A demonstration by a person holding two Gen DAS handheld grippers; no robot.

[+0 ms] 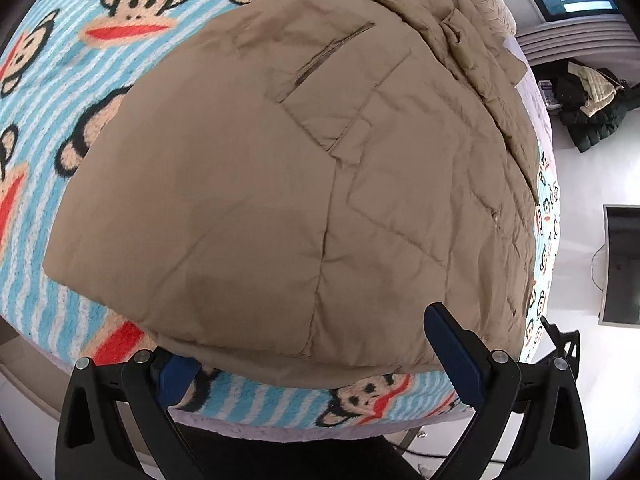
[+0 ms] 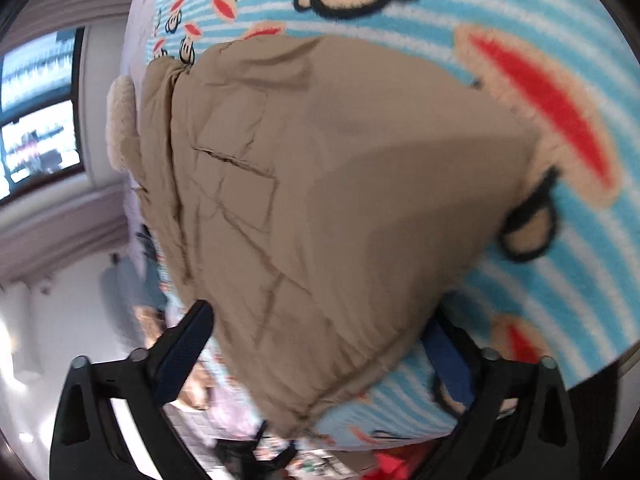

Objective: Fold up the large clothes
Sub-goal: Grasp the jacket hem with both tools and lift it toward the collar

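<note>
Left wrist view: one tan padded jacket point(image 1: 260, 200) lay flat on the monkey-print blanket point(image 1: 60, 60) over the bed. Step was the grab at the hem. Two units: left hand-held gripper point(image 1: 316, 364) open astride the hem, right hand-held gripper point(image 2: 320, 344) open, straddling a corner. Next: pinch both, fold away.

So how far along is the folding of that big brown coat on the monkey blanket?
Partly done, it seems. The tan coat lies on the monkey blanket as a compact bundle, its sides apparently already folded in. In hand: the left gripper and right gripper both straddle its near hem, jaws apart, neither visibly pinching yet. Left: probably folding the hem up toward the fleecy collar.
</note>
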